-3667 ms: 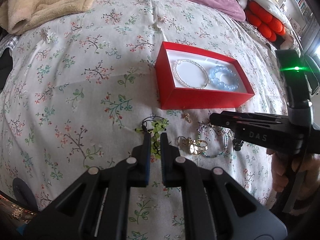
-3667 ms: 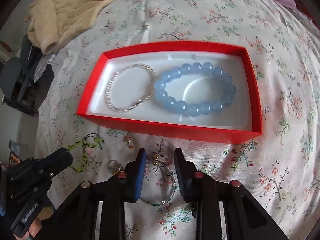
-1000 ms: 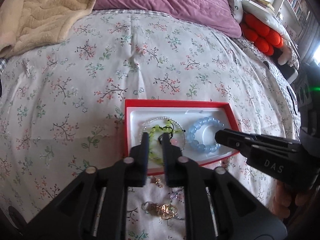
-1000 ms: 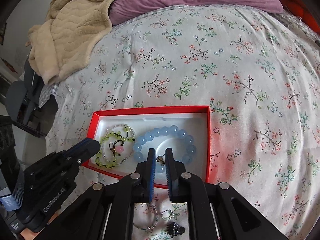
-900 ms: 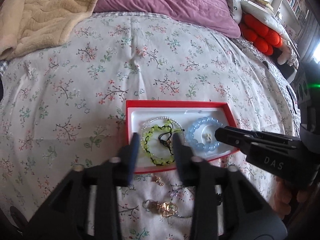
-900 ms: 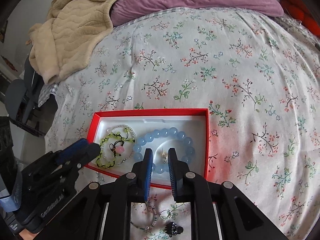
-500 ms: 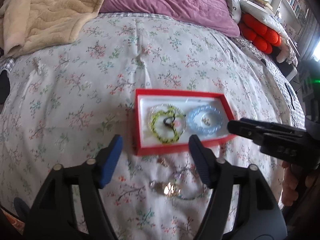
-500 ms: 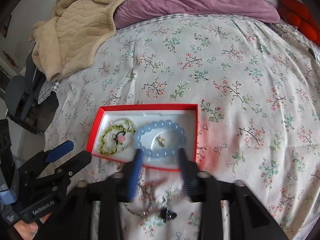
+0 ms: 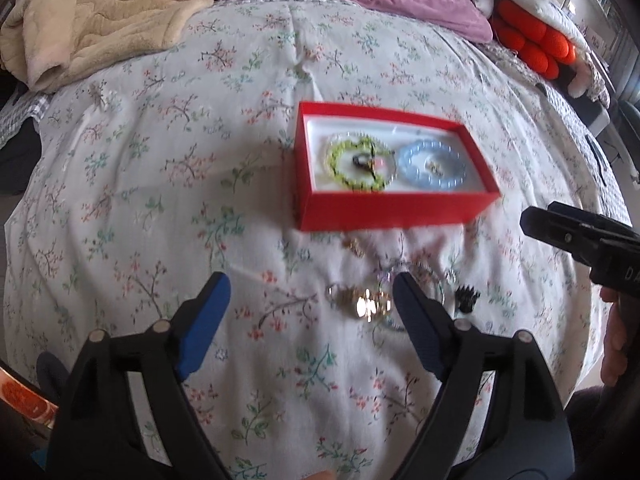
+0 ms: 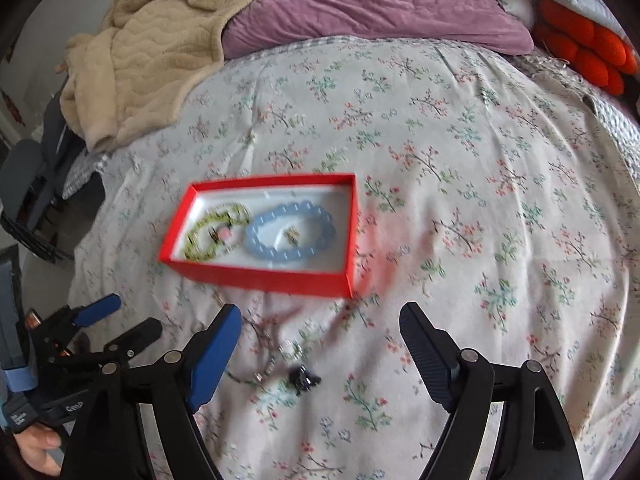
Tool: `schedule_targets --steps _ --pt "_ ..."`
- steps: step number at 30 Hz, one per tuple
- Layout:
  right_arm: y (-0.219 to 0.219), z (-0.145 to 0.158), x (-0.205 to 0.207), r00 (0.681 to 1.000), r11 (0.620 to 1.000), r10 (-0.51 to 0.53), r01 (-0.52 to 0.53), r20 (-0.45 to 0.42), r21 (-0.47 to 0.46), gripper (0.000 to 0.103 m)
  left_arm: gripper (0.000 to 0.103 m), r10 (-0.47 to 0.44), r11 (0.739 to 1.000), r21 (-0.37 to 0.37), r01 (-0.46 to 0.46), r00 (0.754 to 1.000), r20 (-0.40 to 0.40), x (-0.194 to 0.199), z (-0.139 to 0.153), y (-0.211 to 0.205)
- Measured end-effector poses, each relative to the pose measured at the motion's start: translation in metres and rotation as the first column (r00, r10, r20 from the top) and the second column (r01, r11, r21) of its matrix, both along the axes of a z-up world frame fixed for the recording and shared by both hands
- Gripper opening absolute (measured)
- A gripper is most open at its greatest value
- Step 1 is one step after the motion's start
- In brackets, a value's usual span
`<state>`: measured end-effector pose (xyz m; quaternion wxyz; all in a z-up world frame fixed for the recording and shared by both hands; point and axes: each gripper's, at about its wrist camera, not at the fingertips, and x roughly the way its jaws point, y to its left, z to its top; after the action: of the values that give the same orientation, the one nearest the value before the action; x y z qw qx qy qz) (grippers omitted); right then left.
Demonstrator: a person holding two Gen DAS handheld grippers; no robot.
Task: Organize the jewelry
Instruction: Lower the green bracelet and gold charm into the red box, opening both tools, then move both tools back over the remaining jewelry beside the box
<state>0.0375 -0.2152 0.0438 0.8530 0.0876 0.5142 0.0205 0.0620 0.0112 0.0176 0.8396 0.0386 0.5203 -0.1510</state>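
A red box (image 9: 384, 212) (image 10: 260, 276) lies on the floral bed cover. Inside it lie a green bead bracelet (image 9: 348, 160) (image 10: 200, 236), a blue bead bracelet (image 9: 408, 172) (image 10: 260, 248) and, within the blue one, a small gold charm (image 10: 292, 236). In front of the box lie loose pieces: gold rings (image 9: 362, 300), a thin beaded bracelet (image 10: 256, 376) and a black piece (image 9: 466, 300) (image 10: 304, 378). My left gripper (image 9: 310, 280) hovers over them, jaws opening, nothing between them. My right gripper (image 10: 320, 312) is beside it, jaws opening too, holding nothing.
A beige blanket (image 10: 140, 60) and a purple pillow (image 10: 380, 4) lie at the far end of the bed. Orange cushions (image 10: 584, 48) sit at the far right. The bed drops off at the left, where a dark chair (image 10: 24, 184) stands.
Both grippers opened over the box, leaving the green bracelet and the small charm in it. Both then pulled back toward the loose pieces in front of the box.
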Motion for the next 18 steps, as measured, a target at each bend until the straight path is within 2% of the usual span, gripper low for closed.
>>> schedule_targets --steps 18 --pt "-0.013 -0.050 -0.028 0.993 0.996 -0.027 0.017 -0.115 -0.083 0.083 0.084 -0.100 0.994 0.032 0.100 0.995 -0.026 -0.027 -0.037 -0.015"
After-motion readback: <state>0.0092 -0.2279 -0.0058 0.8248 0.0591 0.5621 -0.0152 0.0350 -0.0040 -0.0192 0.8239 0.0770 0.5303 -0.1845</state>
